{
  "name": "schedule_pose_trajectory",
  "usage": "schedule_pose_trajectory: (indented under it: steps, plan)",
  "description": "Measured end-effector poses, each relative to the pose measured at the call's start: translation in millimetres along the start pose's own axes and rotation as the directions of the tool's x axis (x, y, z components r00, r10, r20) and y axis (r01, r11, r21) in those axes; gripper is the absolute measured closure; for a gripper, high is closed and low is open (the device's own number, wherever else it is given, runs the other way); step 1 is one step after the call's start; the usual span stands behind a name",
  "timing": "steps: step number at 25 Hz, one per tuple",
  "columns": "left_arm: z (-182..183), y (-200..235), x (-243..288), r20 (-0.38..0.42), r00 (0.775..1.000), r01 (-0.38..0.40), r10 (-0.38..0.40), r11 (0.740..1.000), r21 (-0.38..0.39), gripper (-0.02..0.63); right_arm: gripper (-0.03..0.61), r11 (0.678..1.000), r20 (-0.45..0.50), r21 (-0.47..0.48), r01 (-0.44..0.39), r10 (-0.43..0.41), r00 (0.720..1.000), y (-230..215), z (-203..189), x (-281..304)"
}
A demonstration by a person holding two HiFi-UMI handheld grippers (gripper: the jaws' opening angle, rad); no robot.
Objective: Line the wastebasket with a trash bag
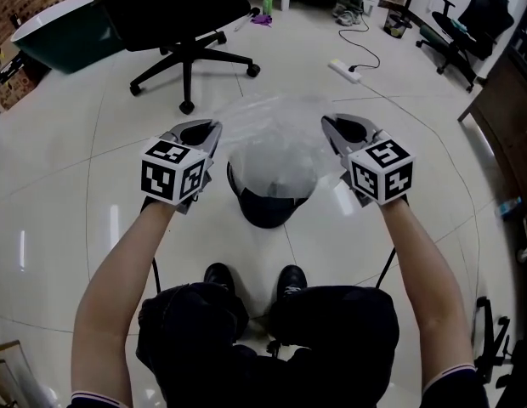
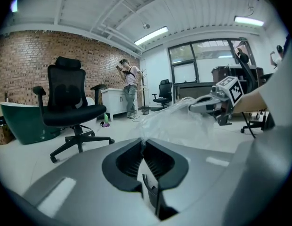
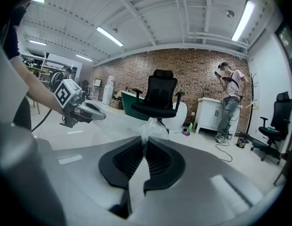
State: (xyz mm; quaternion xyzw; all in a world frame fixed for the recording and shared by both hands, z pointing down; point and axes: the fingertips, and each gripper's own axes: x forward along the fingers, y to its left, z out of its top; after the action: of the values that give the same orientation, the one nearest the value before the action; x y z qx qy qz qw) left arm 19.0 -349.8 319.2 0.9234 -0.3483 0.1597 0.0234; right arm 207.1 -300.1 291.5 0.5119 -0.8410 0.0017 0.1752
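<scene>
My forearms reach forward, side by side; the left tongs (image 1: 214,129) and the right tongs (image 1: 325,122) each clench an edge of the clear plastic trash bag (image 1: 276,134), spread over the round black wastebasket (image 1: 265,218) near my feet.

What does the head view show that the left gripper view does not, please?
Head view only: a look down on the black wastebasket, the person's shoes, the white power strip. Left gripper view only: the ceiling lights and the large windows. Both: the clear trash bag stretched between the left gripper and right gripper, each shut on it, and the black office chair.
</scene>
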Motion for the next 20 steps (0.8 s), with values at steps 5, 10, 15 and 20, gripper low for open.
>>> schedule_pose_trajectory:
  steps: [5, 10, 15, 20]
  plan:
    - [-26, 6, 17, -0.043, 0.999, 0.003, -0.003, 1.0, -0.011, 0.603, 0.577, 1.0, -0.039, 0.023, -0.002, 0.003, 0.999, -9, -30, 12]
    - [-44, 13, 35, -0.074, 0.997, 0.015, -0.017, 0.999, -0.032, 0.603, 0.577, 0.999, -0.071, 0.049, -0.001, 0.004, 0.997, -20, -54, 27]
    - [-65, 23, 56, -0.126, 0.992, 0.015, -0.021, 0.999, -0.048, 0.603, 0.577, 0.997, -0.108, 0.072, 0.001, 0.007, 0.994, -35, -77, 43]
    - [-89, 39, 78, -0.168, 0.986, 0.007, -0.022, 0.996, -0.088, 0.603, 0.577, 0.994, -0.158, 0.11, 0.008, 0.01, 0.987, -51, -108, 61]
